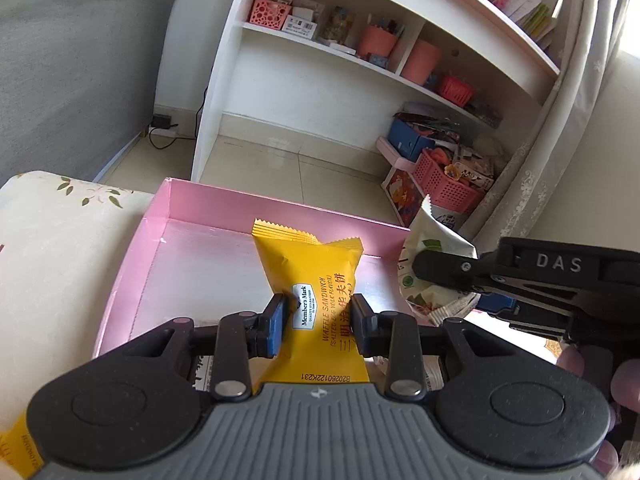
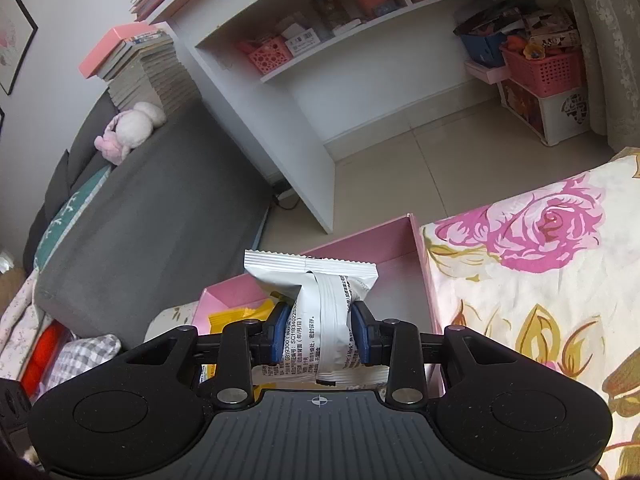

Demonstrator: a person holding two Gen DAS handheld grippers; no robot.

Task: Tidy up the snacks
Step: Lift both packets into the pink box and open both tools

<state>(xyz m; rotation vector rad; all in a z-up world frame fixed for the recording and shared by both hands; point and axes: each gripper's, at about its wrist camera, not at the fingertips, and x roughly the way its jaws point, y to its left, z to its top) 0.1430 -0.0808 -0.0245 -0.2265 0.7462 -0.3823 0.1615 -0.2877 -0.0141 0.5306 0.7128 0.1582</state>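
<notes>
My left gripper (image 1: pixel 319 312) is shut on a yellow waffle sandwich packet (image 1: pixel 312 276) and holds it over the near part of a pink box (image 1: pixel 200 200). My right gripper (image 2: pixel 319 322) is shut on a white snack packet (image 2: pixel 320 304), held above the same pink box (image 2: pixel 400 236). In the left wrist view the right gripper (image 1: pixel 436 270) comes in from the right with the white packet (image 1: pixel 432 240) over the box's right edge. The yellow packet (image 2: pixel 240 316) shows low left in the right wrist view.
The box rests on a floral-covered surface (image 2: pixel 540 280). Another yellow packet (image 1: pixel 20 440) lies at the lower left. A white shelf unit (image 1: pixel 320 60) with pink baskets stands beyond on the tiled floor. A grey sofa (image 2: pixel 160 200) is to the left.
</notes>
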